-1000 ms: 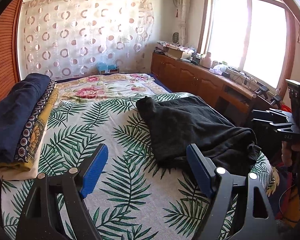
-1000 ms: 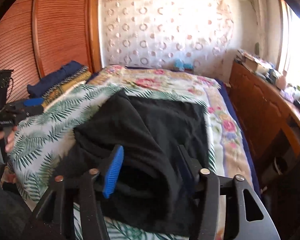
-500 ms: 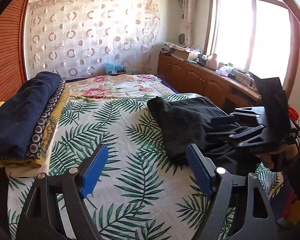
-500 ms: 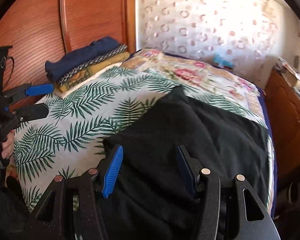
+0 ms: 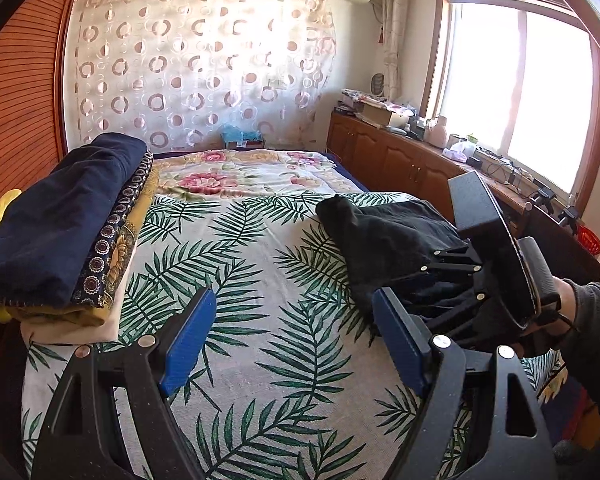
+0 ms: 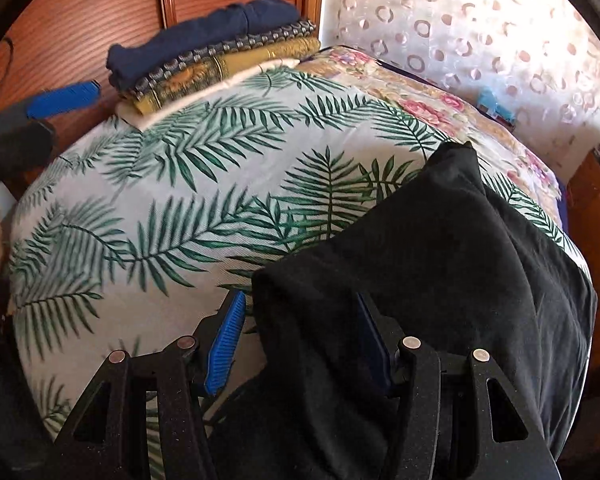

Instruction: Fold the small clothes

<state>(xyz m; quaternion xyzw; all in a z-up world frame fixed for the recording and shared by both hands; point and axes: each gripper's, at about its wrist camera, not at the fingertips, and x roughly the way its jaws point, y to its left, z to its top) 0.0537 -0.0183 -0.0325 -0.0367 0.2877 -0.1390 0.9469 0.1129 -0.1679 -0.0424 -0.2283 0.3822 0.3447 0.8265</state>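
My left gripper (image 5: 290, 338) jaws apart, empty, over leaf-print sheet (image 5: 260, 280). My right gripper (image 6: 300, 344) jaws apart, straddling black garment (image 6: 440, 280) edge, not clamped. Garment at my 2 o'clock from left gripper.

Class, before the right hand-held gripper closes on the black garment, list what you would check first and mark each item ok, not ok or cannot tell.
1. Black garment lies between the right hand-held gripper's pads: ok.
2. Right jaws not yet clamped, gap visible: ok.
3. Only one layer of cloth between the pads: cannot tell.
4. Left hand-held gripper open and empty over the leaf-print bedspread: ok.
5. Folded stack apart from the garment: ok.
6. Garment spread flat for folding: not ok, it is bunched.
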